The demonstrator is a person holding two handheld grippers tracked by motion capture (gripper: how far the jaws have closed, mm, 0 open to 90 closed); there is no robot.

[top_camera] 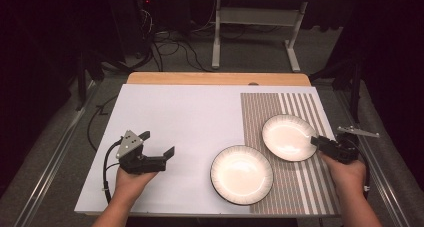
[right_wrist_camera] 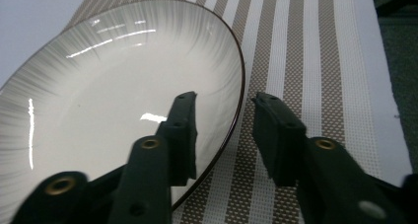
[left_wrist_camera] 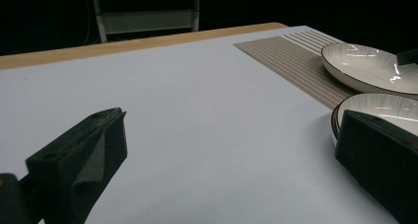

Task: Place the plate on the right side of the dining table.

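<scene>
On the striped mat: the far plate point(top_camera: 289, 137) sat flat, its near edge by the right gripper point(top_camera: 320, 141).
Right gripper: its jaws straddled that plate's dark rim, one jaw over the glazed inside and one over the mat point(right_wrist_camera: 315, 61); they stood partly open with a gap on each side of the rim, so I judged nothing was gripped.
Why that pose: coming in low from the plate's outer edge looked the only way to pinch so shallow a rim.
Near plate point(top_camera: 241, 174): lay half on the mat and half on the white worktop point(top_camera: 175, 112), just beside the far plate but not touching it, as far as I could tell.
Left gripper point(top_camera: 160, 144): was held over the bare worktop, well apart from both plates, jaws wide open and empty.
My guess about the left hand point(top_camera: 131, 179): it was kept back to leave the right one room.
</scene>
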